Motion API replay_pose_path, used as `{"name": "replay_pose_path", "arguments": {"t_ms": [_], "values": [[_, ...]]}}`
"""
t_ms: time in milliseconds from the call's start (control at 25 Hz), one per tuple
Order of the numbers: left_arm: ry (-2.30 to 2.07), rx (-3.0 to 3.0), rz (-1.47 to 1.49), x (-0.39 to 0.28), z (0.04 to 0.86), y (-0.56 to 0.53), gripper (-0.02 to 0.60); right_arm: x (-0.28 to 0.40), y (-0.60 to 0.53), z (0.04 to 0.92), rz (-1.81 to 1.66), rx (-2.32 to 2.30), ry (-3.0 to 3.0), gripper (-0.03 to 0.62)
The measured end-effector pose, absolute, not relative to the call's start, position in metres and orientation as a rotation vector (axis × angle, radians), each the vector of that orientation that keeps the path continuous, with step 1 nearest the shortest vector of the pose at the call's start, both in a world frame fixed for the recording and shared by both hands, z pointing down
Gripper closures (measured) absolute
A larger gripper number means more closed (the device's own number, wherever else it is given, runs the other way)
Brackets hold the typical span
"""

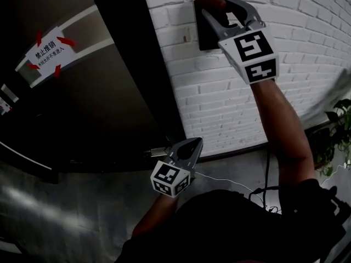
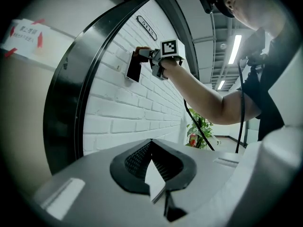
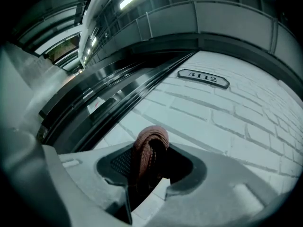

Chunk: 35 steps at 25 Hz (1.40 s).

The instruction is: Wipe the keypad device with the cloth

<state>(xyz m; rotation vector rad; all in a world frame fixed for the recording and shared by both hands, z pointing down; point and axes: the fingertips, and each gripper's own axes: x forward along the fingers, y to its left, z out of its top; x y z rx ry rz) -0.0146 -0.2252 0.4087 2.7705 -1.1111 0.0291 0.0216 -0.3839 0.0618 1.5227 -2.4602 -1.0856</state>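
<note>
Brown cloth [image 3: 150,143] sat clenched in the right claw [image 3: 152,151] at the top edge of the keypad device [image 1: 203,37] on the brick wall [image 1: 307,64]; the left claw [image 2: 151,143] hung closed, empty.

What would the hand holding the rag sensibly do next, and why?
Probably drag the right gripper downward along the wall: its jaws are clamped on the cloth, which sits at the top edge of the keypad device, so its dark face lies just below.

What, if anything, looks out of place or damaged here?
Nothing stands out. The right gripper holds the cloth at the top of the keypad device on the brick wall; the left gripper hangs low, shut and empty.
</note>
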Motion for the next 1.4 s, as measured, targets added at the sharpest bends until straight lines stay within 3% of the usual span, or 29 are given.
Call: {"name": "replay_pose_path", "arguments": {"t_ms": [1400], "values": [[-1.073,2.779,0.058,-0.019,0.412,-0.214,0.566,0.028,-0.389,0.140,-0.852,1.588,-2.509,0.439]]}}
